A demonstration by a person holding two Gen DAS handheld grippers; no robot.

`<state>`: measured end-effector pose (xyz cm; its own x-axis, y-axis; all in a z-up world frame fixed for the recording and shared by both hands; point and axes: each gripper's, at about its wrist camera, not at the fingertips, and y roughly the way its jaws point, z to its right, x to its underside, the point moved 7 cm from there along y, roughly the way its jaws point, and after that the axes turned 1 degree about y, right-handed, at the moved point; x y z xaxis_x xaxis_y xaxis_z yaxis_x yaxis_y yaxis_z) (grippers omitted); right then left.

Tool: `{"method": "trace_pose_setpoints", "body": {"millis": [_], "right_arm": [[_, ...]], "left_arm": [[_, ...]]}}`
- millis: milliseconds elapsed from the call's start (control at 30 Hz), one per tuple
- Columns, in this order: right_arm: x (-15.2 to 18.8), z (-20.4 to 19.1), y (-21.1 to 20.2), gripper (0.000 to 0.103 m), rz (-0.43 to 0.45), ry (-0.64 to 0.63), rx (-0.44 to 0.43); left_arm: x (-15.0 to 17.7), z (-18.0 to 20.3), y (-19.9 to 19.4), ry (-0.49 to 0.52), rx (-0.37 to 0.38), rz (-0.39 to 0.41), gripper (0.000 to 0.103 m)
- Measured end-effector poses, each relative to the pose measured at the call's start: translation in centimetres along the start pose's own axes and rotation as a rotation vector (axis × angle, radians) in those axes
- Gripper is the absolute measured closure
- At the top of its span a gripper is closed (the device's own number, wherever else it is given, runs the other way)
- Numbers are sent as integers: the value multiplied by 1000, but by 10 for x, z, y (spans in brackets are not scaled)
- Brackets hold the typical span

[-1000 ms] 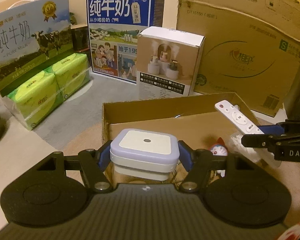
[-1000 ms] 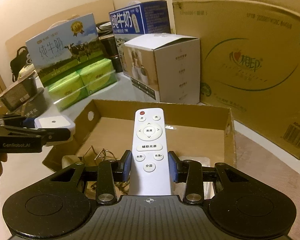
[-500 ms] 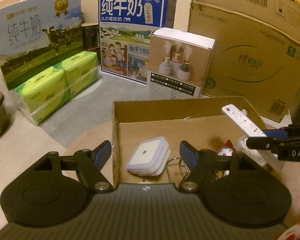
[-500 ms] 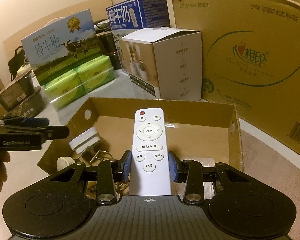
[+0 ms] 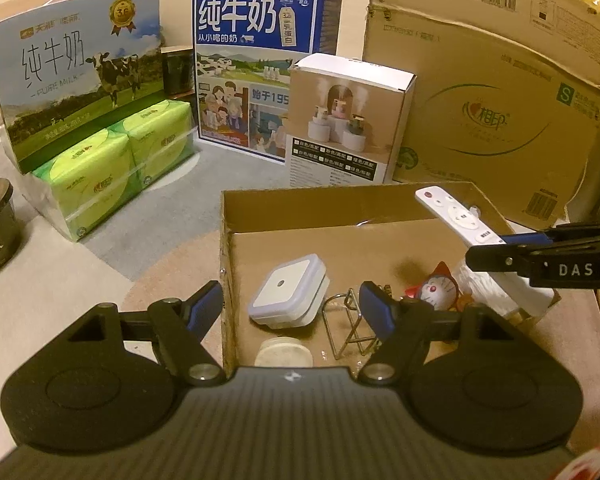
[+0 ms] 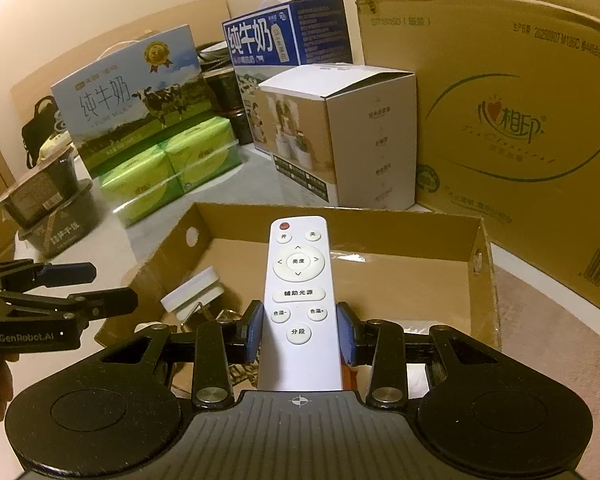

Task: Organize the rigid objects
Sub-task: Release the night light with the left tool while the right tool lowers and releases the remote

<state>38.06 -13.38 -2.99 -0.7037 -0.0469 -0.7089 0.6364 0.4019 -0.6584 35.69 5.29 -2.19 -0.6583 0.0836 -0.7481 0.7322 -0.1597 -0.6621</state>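
Dropped night light (image 5: 287, 294) now lies in cardboard box (image 5: 340, 200), beside wire stand (image 5: 346, 328)

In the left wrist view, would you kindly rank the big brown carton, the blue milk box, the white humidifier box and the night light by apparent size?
1. Big brown carton
2. Blue milk box
3. White humidifier box
4. Night light, smallest though nearest the camera

A home, likely a storeroom corner: milk cartons (image 5: 260, 64), tissue packs (image 5: 116, 168), instant rice bowls (image 6: 48, 208) and a big shipping box (image 5: 492, 96) crowd the floor.
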Motion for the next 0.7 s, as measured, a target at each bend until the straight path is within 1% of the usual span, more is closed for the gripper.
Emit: {"method": "trace_pose_setpoints", "body": {"millis": [433, 533, 567, 600, 667, 700], "right_arm": [[-4, -1, 5, 64, 7, 17, 2], [-9, -1, 3, 64, 59, 51, -43], [-11, 0, 2, 63, 72, 64, -45], [-12, 3, 2, 52, 83, 77, -34], [-12, 8, -3, 35, 111, 94, -13], [-11, 10, -5, 34, 118, 96, -12]], "left_arm": [[2, -1, 3, 5, 2, -3, 31], [2, -2, 2, 8, 9, -1, 31], [2, -2, 1, 13, 8, 1, 30], [3, -2, 0, 17, 6, 1, 30], [4, -3, -3, 15, 6, 2, 30], [5, -4, -4, 12, 7, 2, 30]]}}
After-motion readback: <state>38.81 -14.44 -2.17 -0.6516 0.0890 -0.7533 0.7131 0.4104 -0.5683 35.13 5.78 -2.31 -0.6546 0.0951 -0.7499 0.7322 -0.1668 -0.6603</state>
